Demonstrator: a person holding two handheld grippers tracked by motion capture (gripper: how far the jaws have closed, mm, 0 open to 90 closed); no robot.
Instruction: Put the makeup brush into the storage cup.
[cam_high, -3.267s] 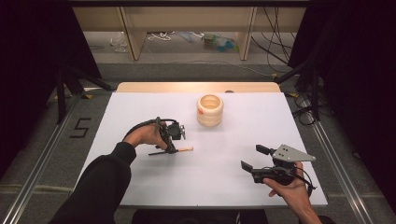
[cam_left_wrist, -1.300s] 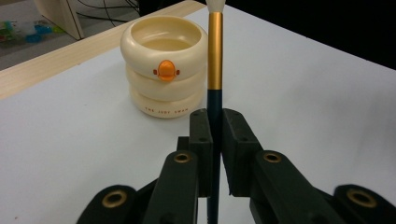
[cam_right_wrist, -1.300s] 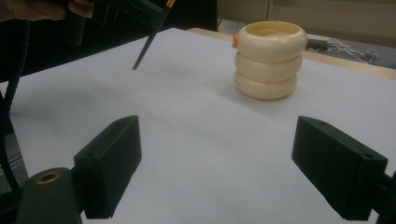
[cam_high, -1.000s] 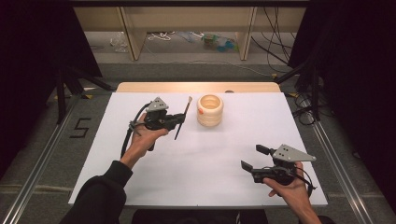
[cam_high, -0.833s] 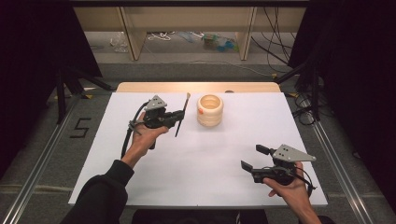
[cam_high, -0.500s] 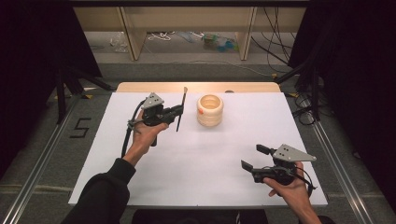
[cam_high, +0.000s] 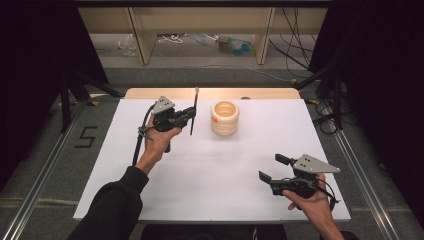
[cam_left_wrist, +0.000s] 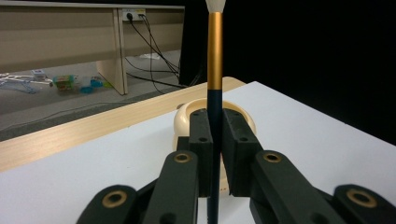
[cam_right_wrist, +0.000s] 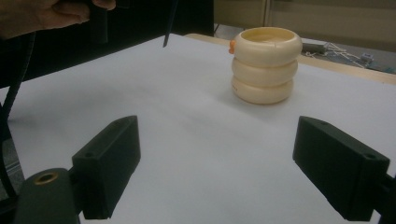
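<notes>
Two grippers differ: the left gripper (cam_left_wrist: 213, 154) clamps a makeup brush (cam_left_wrist: 215, 56) upright, probably for the ribbed cream holder (cam_high: 224, 118); the right gripper (cam_right_wrist: 233, 172) waits wide open, empty, above the counter (cam_high: 225, 170).

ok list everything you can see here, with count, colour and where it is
brush: 1, dark handle, gold ferrule, pale tip; upright in the left gripper, above the table
ribbed holder: 1, cream; far middle of the table, right of the brush
table: 1, white top, wood strip at the far edge
floor number 5: 1, black; left of the table
left gripper: 1, black; shut on the brush
right gripper: 1, black; open, near right corner
</notes>
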